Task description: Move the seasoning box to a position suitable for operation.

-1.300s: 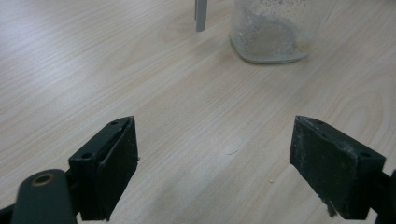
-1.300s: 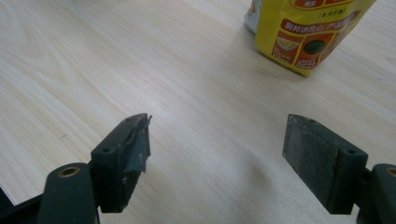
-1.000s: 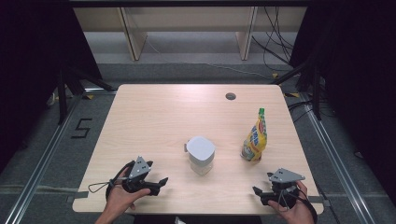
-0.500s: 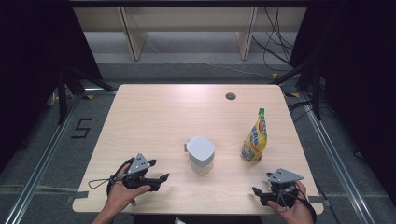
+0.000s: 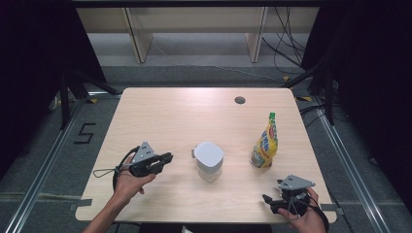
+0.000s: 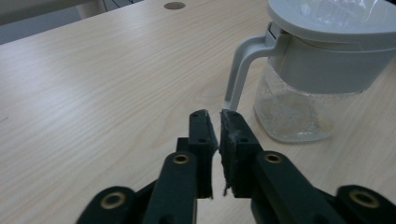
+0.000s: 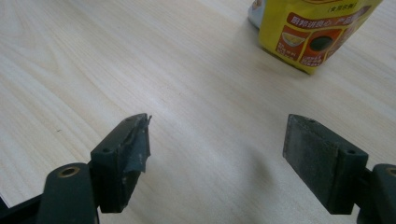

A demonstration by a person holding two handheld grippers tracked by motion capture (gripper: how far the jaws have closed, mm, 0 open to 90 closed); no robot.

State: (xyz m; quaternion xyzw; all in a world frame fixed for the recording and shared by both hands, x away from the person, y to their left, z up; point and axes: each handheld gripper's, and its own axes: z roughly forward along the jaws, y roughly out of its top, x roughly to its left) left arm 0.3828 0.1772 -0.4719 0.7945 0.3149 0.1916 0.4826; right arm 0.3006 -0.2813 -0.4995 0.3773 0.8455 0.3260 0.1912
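- Landmark: a clear jug (image 5: 209,161) with a grey lid stands upright near the middle of the light wooden bench (image 5: 184,116). All places below are given from this jug.
- Jug detail, left tool view: the jug (image 6: 317,70) has a clear lower body and a grey collar. Its grey handle (image 6: 243,65) runs down the side that faces the left tool. The lid is on.
- Left tool (image 5: 167,158): held in the person's left hand (image 5: 127,180), to the left of the jug and pointing at it. It is near the jug but not touching it.
- Left tool, state: in its own view the left tool (image 6: 214,114) has its jaws drawn together with a thin slit between the pads. They have just been closing. Nothing lies between them. The tips sit just short of the foot of the handle.
- Right tool (image 5: 267,200): held in the person's right hand (image 5: 303,221), to the lower right of the jug, close to the near edge of the bench and well apart from the jug.
- Right tool, state: in its own view the right tool (image 7: 217,140) has its jaws wide apart, with bare bench between them.
- Yellow pouch (image 5: 265,144) with a green cap: stands upright to the right of the jug, apart from it. It lies beyond the right tool, untouched. In the right tool view the pouch (image 7: 313,32) shows printed panels.
- A round hole (image 5: 239,100) sits in the bench far behind the jug.
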